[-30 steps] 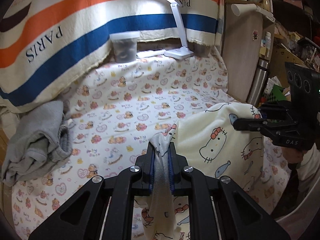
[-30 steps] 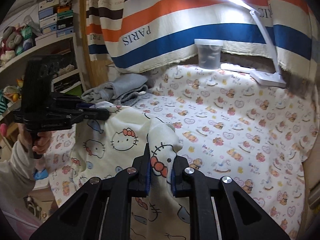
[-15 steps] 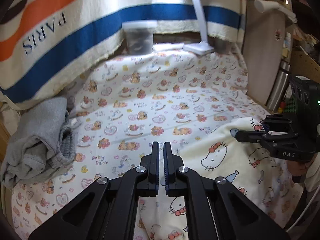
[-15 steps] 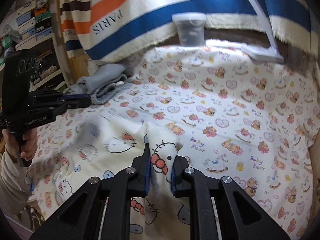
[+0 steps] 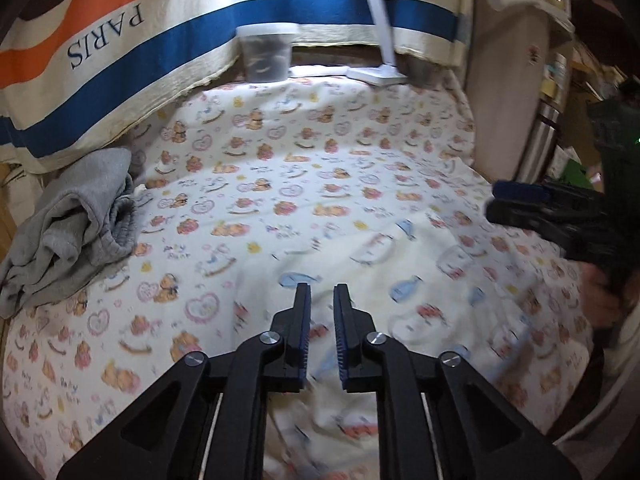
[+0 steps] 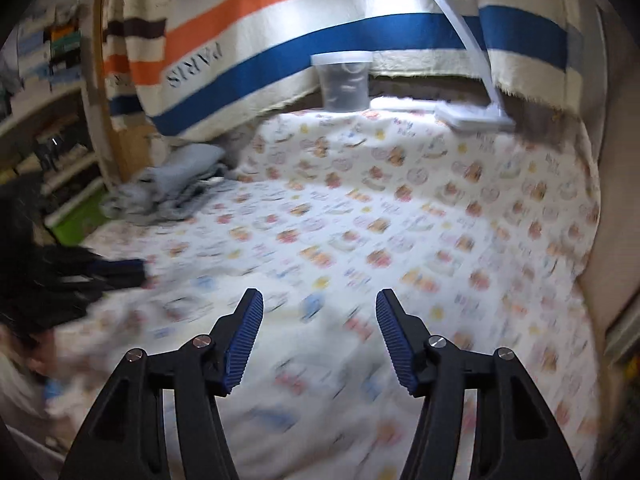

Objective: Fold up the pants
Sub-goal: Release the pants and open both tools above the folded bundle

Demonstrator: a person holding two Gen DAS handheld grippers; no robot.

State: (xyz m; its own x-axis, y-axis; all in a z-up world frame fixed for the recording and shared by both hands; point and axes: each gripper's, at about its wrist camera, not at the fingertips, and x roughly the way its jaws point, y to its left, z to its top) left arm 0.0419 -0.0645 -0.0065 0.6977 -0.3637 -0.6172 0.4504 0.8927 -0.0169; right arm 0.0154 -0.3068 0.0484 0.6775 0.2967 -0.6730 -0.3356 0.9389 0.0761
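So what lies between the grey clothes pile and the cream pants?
Only bare bear-print sheet, between the grey clothes pile and cream pants, per left wrist view.

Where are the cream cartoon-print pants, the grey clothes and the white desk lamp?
cream pants (image 5: 424, 280), left wrist view, flat middle of the fabric.
grey clothes (image 5: 72, 228), left wrist view, middle of the crumpled pile.
white desk lamp (image 5: 376, 74), left wrist view, its flat base.

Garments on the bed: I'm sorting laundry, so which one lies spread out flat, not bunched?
The cream cartoon-print pants, spread flat under both grippers. The grey garment sits crumpled in a heap at the bed's left edge.
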